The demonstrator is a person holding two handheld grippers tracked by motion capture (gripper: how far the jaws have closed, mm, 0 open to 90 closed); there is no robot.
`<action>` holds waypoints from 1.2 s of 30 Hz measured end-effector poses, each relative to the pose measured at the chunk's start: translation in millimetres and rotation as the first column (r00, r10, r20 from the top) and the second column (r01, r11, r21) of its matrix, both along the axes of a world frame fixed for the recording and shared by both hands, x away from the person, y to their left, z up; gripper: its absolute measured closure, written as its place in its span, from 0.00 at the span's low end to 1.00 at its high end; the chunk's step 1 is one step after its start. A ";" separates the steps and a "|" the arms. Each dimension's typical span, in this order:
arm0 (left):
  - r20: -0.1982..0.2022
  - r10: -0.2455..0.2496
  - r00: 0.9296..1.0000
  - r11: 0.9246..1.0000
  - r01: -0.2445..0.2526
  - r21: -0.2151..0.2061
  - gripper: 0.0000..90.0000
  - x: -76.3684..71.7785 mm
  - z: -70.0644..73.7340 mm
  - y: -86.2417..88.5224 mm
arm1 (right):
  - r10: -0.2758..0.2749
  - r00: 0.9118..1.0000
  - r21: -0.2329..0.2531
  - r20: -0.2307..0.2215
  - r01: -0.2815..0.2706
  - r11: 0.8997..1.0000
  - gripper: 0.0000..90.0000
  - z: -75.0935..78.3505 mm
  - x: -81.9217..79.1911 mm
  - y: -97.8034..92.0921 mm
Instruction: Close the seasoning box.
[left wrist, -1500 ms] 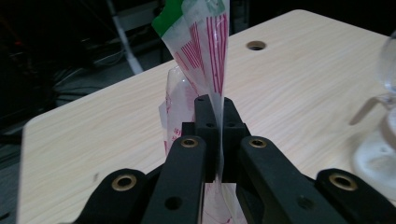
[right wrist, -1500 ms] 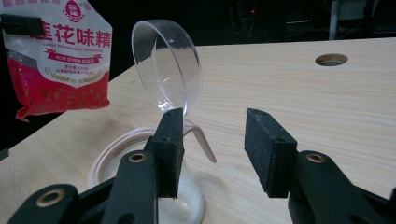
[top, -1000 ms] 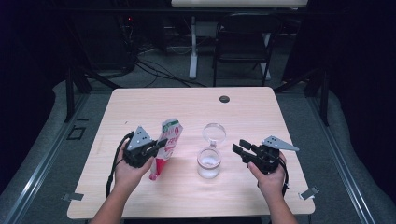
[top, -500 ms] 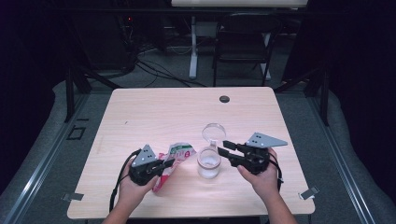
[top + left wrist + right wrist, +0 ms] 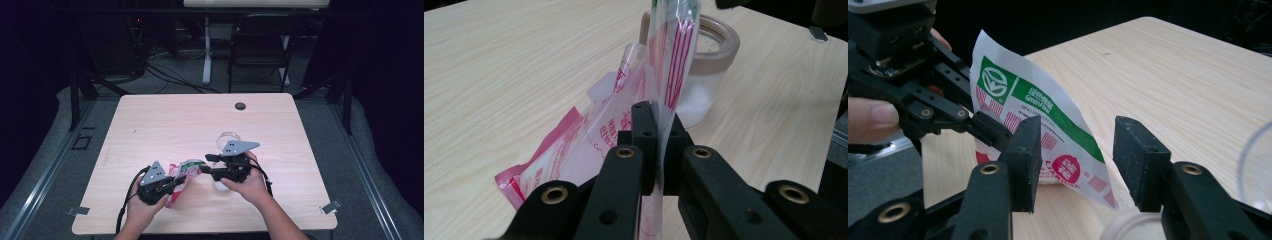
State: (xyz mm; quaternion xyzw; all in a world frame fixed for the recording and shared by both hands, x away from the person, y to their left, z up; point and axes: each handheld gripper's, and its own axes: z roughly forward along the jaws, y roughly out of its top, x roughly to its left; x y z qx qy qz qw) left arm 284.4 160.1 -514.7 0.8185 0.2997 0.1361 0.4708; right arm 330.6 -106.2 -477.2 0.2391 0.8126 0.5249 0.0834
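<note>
I've got the left gripper (image 5: 655, 150) pinching the red-and-white plastic pouch (image 5: 1048, 135) upright beside the clear glass jar (image 5: 704, 75) so my right gripper (image 5: 1079, 160), jaws spread, can grab its top corner.

bright, evenly lit table (image 5: 165, 125), dark surroundings, soft close-up focus.

The bag (image 5: 1048, 135) bears "GreenFood" on its green band.

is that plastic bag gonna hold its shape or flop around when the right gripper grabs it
The bag will probably flop: it is thin film that creases and bends where the left gripper pinches it. It looks light, since it stands up from that one pinch. The glossy film may slip between the open right gripper unless it is clamped firmly.
</note>
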 end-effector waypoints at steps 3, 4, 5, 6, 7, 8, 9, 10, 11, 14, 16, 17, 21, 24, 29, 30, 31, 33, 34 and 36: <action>0.002 0.003 1.000 1.000 -0.003 -0.009 0.99 -2.6 -1.1 2.2 | 0.016 1.000 0.013 -0.010 -0.016 1.000 0.58 -2.6 4.9 4.2; 0.006 0.002 1.000 1.000 -0.002 -0.009 0.99 -3.8 -1.7 2.4 | 0.025 1.000 0.018 -0.017 -0.025 1.000 0.58 -3.1 6.4 5.5; 0.009 0.008 1.000 1.000 -0.008 -0.009 0.99 -5.3 -2.3 2.4 | 0.035 0.999 0.028 -0.025 -0.034 0.999 0.58 -3.6 7.6 7.0; 0.011 0.009 1.000 1.000 -0.009 -0.008 0.99 -6.3 -2.6 2.9 | 0.047 0.998 0.034 -0.031 -0.046 0.998 0.57 -3.6 8.8 8.4; 0.012 0.016 1.000 1.000 -0.016 -0.011 0.98 -7.4 -3.3 3.2 | 0.061 0.997 0.041 -0.039 -0.060 0.997 0.57 -3.9 9.9 10.4; 0.010 0.017 1.000 1.000 -0.017 -0.011 0.98 -8.0 -3.5 3.7 | 0.073 0.996 0.044 -0.044 -0.071 0.996 0.57 -3.9 10.5 12.8; 0.008 0.022 1.000 1.000 -0.022 -0.014 0.98 -8.8 -4.0 4.7 | 0.081 0.996 0.042 -0.043 -0.080 0.996 0.56 -3.8 10.8 14.7; 0.010 0.024 1.000 1.000 -0.024 -0.016 0.98 -9.0 -4.4 5.6 | 0.100 0.994 0.040 -0.043 -0.098 0.994 0.55 -4.0 10.9 18.2; 0.004 0.031 1.000 0.999 -0.031 -0.025 0.98 -9.8 -5.0 6.4 | 0.116 0.992 0.038 -0.045 -0.115 0.993 0.54 -4.6 10.8 21.4; 0.002 0.041 0.999 0.999 -0.041 -0.026 0.98 -11.2 -5.8 9.4 | 0.148 0.989 0.004 -0.031 -0.148 0.989 0.52 -7.3 10.3 29.8; -0.004 0.048 0.999 0.998 -0.048 -0.040 0.98 -11.9 -6.5 12.1 | 0.169 0.985 -0.012 -0.034 -0.170 0.985 0.52 -9.2 10.6 33.6; -0.009 0.052 0.999 0.997 -0.052 -0.049 0.98 -12.3 -7.2 13.7 | 0.175 0.984 -0.010 -0.038 -0.175 0.984 0.52 -10.1 10.9 35.1; -0.019 0.062 0.998 0.996 -0.063 -0.063 0.98 -13.4 -8.6 16.9 | 0.183 0.982 -0.019 -0.043 -0.184 0.983 0.54 -11.6 12.2 38.8; -0.019 0.070 0.997 0.995 -0.071 -0.067 0.98 -13.7 -9.7 17.9 | 0.190 0.981 -0.034 -0.028 -0.191 0.981 0.55 -11.5 12.4 41.0; -0.023 0.083 0.996 0.995 -0.084 -0.057 0.96 -14.9 -12.7 18.5 | 0.181 0.983 -0.051 -0.014 -0.182 0.982 0.63 -11.4 12.8 42.8; -0.018 0.089 0.996 0.995 -0.090 -0.050 0.94 -15.3 -13.9 18.5 | 0.171 0.985 -0.050 -0.009 -0.171 0.984 0.67 -11.3 12.5 43.0; -0.019 0.092 0.996 0.995 -0.092 -0.048 0.91 -15.4 -15.0 18.3 | 0.166 0.986 -0.057 -0.006 -0.166 0.984 0.71 -10.8 13.0 42.6; -0.011 0.107 0.994 0.994 -0.108 -0.032 0.83 -15.6 -18.8 18.2 | 0.156 0.988 -0.063 -0.003 -0.156 0.986 0.79 -10.1 13.9 41.5; -0.001 0.120 0.993 0.993 -0.120 -0.022 0.79 -15.0 -21.1 18.1 | 0.148 0.989 -0.063 -0.003 -0.148 0.987 0.83 -10.0 14.3 40.9; 0.001 0.138 0.990 0.990 -0.138 -0.006 0.67 -13.5 -24.2 18.2 | 0.140 0.990 -0.068 0.002 -0.140 0.988 0.88 -9.4 14.7 39.6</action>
